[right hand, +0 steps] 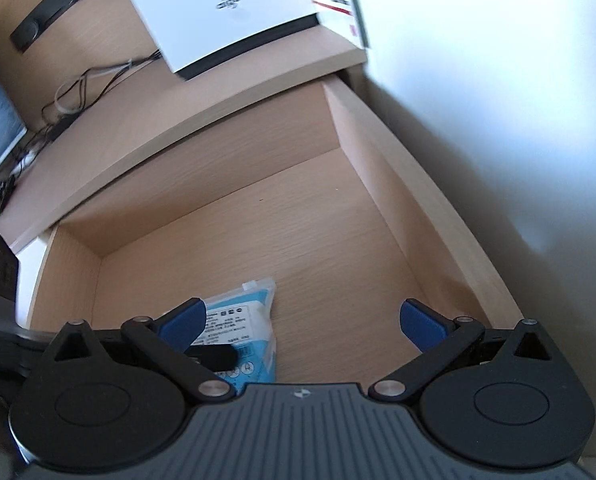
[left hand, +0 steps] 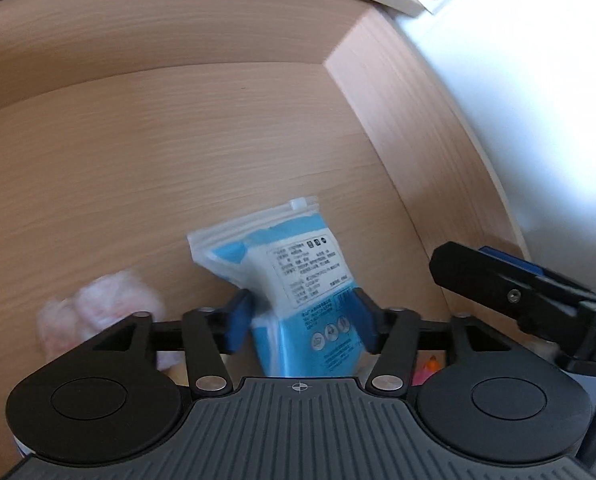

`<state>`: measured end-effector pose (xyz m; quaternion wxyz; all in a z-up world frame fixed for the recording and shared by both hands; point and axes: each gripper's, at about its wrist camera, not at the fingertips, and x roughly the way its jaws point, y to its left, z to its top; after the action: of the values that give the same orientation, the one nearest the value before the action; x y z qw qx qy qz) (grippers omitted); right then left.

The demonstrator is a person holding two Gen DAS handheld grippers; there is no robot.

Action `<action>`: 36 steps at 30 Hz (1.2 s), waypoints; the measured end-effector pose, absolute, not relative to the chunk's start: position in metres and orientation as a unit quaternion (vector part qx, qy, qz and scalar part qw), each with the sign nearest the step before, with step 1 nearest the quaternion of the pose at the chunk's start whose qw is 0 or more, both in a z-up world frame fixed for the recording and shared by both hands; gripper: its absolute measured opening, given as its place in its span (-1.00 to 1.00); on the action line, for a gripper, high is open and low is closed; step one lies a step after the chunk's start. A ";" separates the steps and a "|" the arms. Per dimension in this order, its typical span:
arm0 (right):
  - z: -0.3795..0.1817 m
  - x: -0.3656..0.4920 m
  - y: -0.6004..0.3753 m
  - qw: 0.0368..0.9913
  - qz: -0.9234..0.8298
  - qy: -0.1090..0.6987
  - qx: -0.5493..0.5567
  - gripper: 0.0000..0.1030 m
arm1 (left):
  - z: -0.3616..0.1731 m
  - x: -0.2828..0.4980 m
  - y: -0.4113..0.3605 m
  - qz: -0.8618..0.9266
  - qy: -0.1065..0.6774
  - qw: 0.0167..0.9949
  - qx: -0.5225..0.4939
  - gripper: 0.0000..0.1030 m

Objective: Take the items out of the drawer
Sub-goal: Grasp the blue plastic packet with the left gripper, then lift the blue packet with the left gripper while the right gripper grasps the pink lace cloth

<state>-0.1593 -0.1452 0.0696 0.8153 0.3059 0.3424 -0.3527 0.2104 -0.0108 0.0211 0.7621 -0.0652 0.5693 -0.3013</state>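
Note:
A blue and white zip bag (left hand: 298, 272) with a printed label sits near the front of the open wooden drawer (left hand: 178, 152). My left gripper (left hand: 301, 320) is shut on the bag's lower half, a blue pad pressing each side. In the right wrist view the same bag (right hand: 254, 312) lies low in the drawer (right hand: 381, 184), with a black finger (right hand: 214, 354) of the left gripper across it. My right gripper (right hand: 301, 322) is open above the drawer floor to the right of the bag and holds nothing. Its finger (left hand: 497, 280) shows at the right edge of the left wrist view.
A blurred pink and white item (left hand: 98, 312) lies left of the bag. Small orange and pink things (left hand: 427, 366) peek out behind the left gripper. On the desk above the drawer are a white box (right hand: 234, 8), loose cables (right hand: 82, 88) and a black bar (right hand: 54, 12). A white wall (right hand: 497, 120) runs along the drawer's right side.

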 end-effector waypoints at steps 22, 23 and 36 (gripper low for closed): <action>0.068 -0.152 -0.135 0.815 -0.376 0.343 0.277 1.00 | 0.092 0.195 0.114 -0.349 0.423 0.835 -0.050 0.08; 0.068 -0.144 -0.130 0.819 -0.366 0.351 0.268 1.00 | 0.092 0.197 0.129 -0.340 0.415 0.842 -0.057 0.08; 0.010 0.022 -0.053 0.821 -0.178 0.528 0.129 0.75 | 0.073 0.203 0.198 -0.328 0.404 0.845 -0.122 0.08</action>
<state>0.0224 -0.0532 0.0105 0.8206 0.1291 0.5277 -0.1776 0.2027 0.1980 0.0728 0.8450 -0.1215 0.4044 -0.3283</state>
